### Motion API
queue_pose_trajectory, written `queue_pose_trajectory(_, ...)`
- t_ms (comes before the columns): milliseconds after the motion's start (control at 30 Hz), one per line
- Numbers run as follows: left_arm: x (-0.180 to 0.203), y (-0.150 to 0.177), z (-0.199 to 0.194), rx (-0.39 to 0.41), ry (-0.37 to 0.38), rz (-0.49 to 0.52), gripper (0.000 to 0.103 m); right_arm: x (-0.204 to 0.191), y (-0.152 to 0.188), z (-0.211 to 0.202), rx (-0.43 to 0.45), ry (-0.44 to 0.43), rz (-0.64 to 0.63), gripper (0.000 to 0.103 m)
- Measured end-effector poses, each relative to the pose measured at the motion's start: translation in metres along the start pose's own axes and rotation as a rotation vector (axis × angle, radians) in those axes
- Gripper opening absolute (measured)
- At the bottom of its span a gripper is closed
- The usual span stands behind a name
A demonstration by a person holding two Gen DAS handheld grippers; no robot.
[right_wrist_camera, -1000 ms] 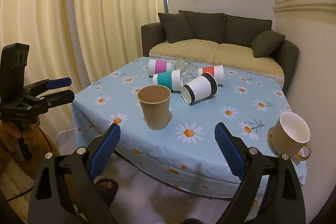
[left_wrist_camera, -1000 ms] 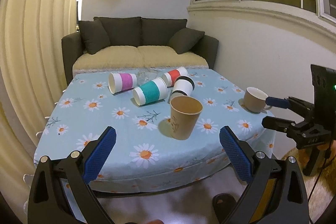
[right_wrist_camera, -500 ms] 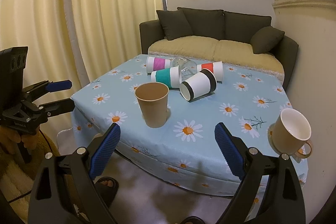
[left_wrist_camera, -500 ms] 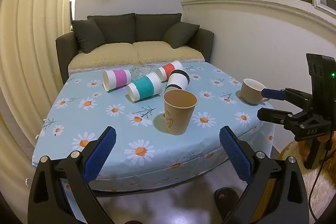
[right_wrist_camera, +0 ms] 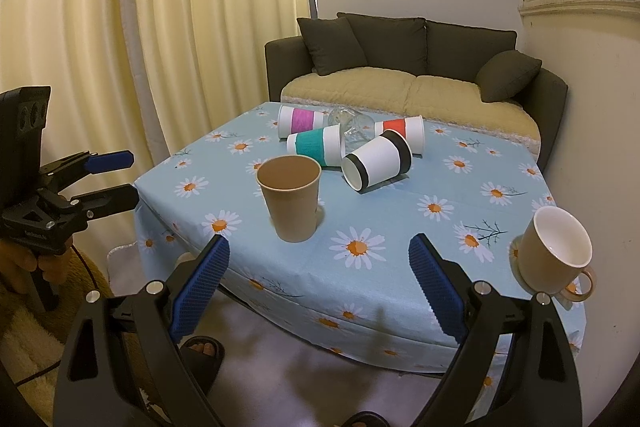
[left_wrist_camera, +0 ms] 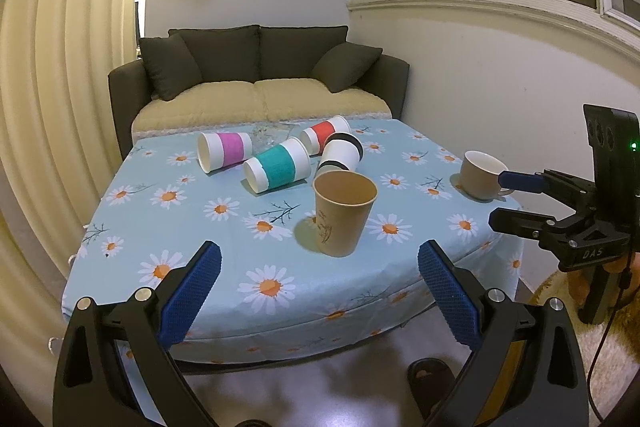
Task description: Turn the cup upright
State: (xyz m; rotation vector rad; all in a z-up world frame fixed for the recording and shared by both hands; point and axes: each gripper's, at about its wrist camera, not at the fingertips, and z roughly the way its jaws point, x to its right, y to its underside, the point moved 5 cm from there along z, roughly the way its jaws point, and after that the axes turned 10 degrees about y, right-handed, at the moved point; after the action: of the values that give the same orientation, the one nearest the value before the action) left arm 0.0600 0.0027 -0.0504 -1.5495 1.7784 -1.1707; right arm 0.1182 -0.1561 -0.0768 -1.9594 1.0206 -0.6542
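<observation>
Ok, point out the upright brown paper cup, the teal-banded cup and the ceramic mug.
brown paper cup (left_wrist_camera: pixel 340 223), left wrist view, on its side wall.
teal-banded cup (left_wrist_camera: pixel 278 169), left wrist view, on the teal band.
ceramic mug (right_wrist_camera: pixel 548 259), right wrist view, on its outer wall.

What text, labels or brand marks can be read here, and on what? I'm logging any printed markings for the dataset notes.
"DAS": on the black body of the right gripper, seen from the left wrist view.
Small lettering on the left gripper body, right wrist view: too blurred to read.
Brown paper cup: a drawn plant sprig only, no words.
Banded cups, mug and tablecloth: no readable text.
</observation>
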Motion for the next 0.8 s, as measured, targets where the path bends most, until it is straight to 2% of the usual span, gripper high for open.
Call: queue_pose_trajectory(800, 0.0039, 0.0019, -0.0002, -0.003, -0.002, 0.006, 0.096, 0.0009, 0.0023, -0.0007, -0.007, 0.007, 0.000, 0.090)
